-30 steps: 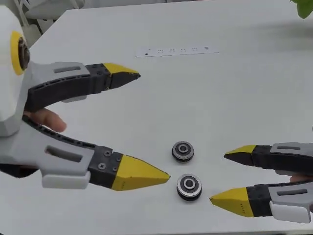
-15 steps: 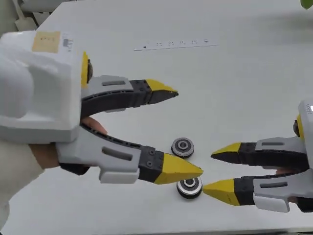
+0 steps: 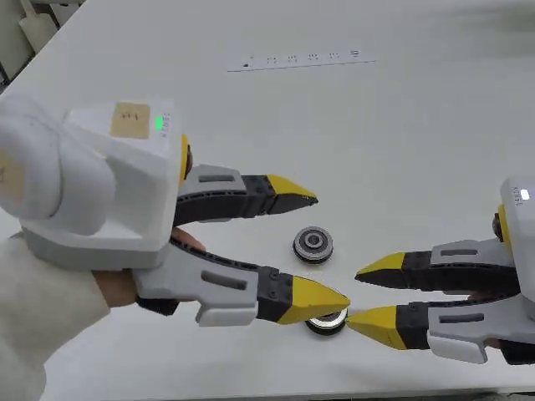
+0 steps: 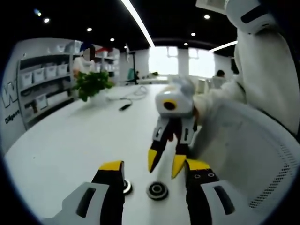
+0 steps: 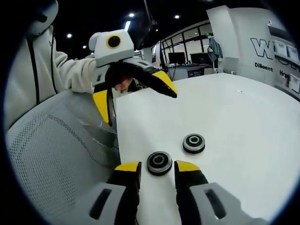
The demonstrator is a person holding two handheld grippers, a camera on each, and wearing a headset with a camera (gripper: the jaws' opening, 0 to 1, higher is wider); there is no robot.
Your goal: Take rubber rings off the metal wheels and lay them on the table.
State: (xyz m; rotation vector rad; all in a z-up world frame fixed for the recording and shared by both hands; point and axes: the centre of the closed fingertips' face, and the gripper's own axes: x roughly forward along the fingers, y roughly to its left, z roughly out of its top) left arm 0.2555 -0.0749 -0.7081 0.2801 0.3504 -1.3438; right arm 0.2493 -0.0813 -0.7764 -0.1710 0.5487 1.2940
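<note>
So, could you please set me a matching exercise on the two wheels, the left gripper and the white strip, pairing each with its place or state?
Things:
1. nearer wheel
2. farther wheel
3. left gripper
4. white strip

Places or states:
A. open, jaws spread wide
B. at the far side, beyond both wheels
C. lying free, with nothing over it
D. partly hidden under a yellow jaw tip in the head view

Pairs: 1-D, 2-C, 3-A, 4-B.
</note>
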